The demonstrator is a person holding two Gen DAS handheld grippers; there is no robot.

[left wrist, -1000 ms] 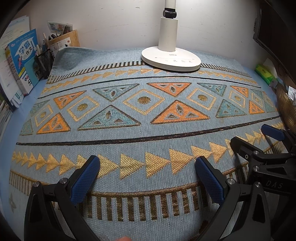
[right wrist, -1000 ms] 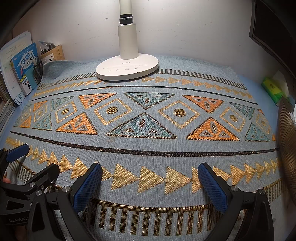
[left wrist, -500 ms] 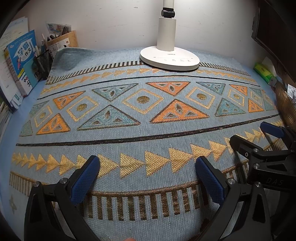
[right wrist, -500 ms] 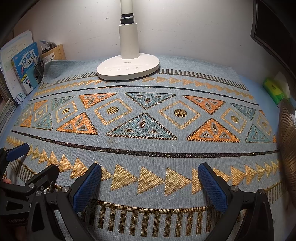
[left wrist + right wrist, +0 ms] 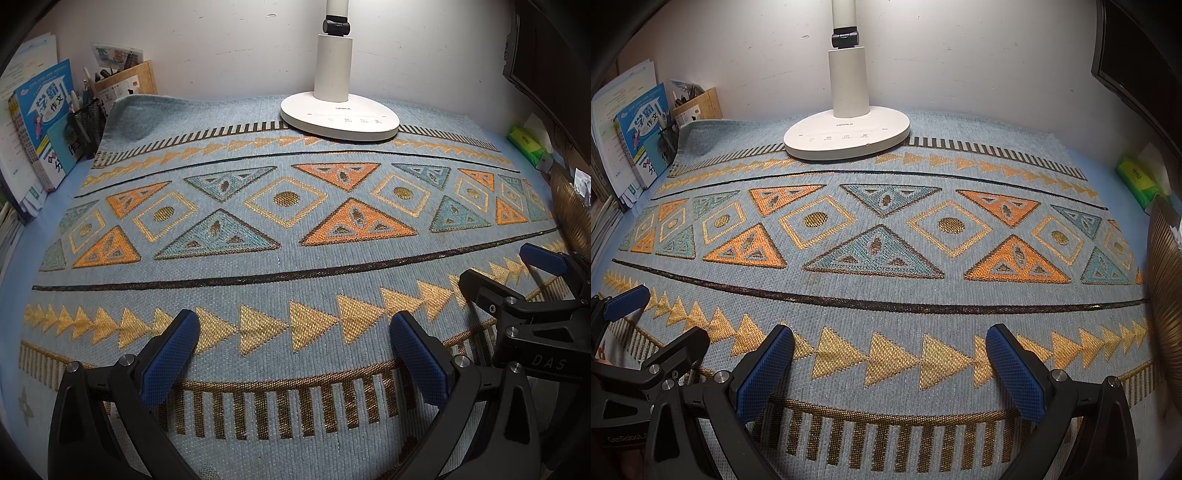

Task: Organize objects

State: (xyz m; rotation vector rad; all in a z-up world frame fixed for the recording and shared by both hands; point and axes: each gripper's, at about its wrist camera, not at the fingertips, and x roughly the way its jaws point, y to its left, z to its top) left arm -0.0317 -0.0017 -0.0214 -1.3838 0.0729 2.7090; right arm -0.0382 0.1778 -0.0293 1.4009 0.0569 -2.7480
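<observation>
A blue woven mat [image 5: 288,258] [image 5: 886,295] with orange, teal and gold triangles covers the desk. A white desk lamp [image 5: 338,110] [image 5: 849,133] stands on its far edge. My left gripper [image 5: 295,354] hovers open over the mat's near border, nothing between its blue pads. My right gripper [image 5: 890,365] is likewise open and empty over the near border. In the left wrist view the right gripper [image 5: 517,284] shows at the right edge; in the right wrist view the left gripper [image 5: 653,321] shows at the left edge. The two stand side by side.
Books [image 5: 40,122] [image 5: 639,136] and a mesh pen holder [image 5: 86,125] stand at the far left, with a wooden box [image 5: 125,83] behind. A green tissue pack [image 5: 526,144] [image 5: 1137,177] lies at the far right near a wicker object [image 5: 1163,277]. A dark monitor [image 5: 546,66] hangs upper right.
Both views have shifted very slightly forward and the lamp sits marginally nearer in frame. Both grippers stay open and empty.
</observation>
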